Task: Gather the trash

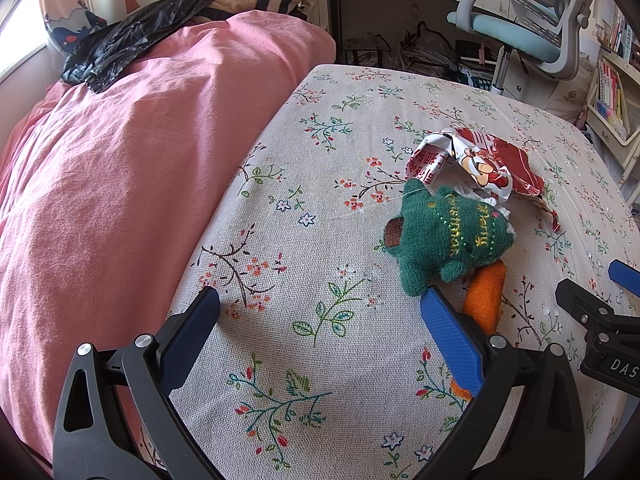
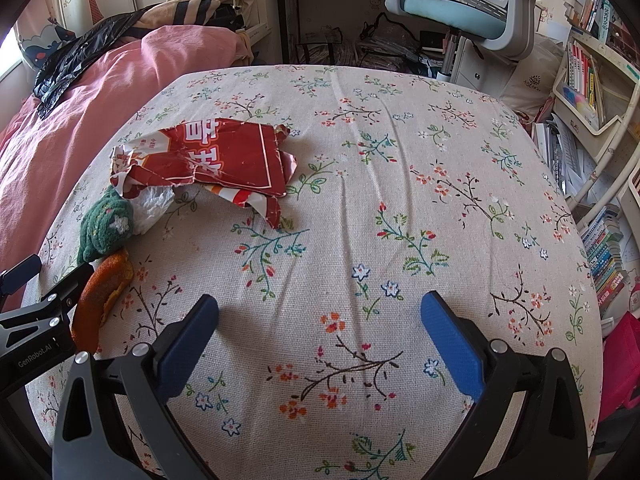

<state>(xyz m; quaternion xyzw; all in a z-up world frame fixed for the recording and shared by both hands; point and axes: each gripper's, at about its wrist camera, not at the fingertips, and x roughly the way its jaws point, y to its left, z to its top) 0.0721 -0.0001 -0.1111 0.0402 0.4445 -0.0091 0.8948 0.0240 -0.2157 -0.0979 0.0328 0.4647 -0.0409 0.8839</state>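
A torn red and white snack wrapper (image 1: 476, 164) lies on the floral bedsheet; it also shows in the right wrist view (image 2: 216, 160). A crumpled white tissue (image 2: 154, 204) sits under its near edge. A green knitted toy (image 1: 444, 236) lies in front of it, also in the right wrist view (image 2: 104, 226). An orange peel (image 1: 484, 300) lies beside the toy, also in the right wrist view (image 2: 102, 296). My left gripper (image 1: 320, 312) is open, its right finger next to the peel. My right gripper (image 2: 320, 316) is open and empty over bare sheet, right of the trash.
A pink duvet (image 1: 120, 160) covers the bed's left side, with a black plastic bag (image 1: 120, 44) on it at the far end. A blue desk chair (image 2: 460, 12) and shelves of books (image 2: 600, 260) stand past the bed's edge.
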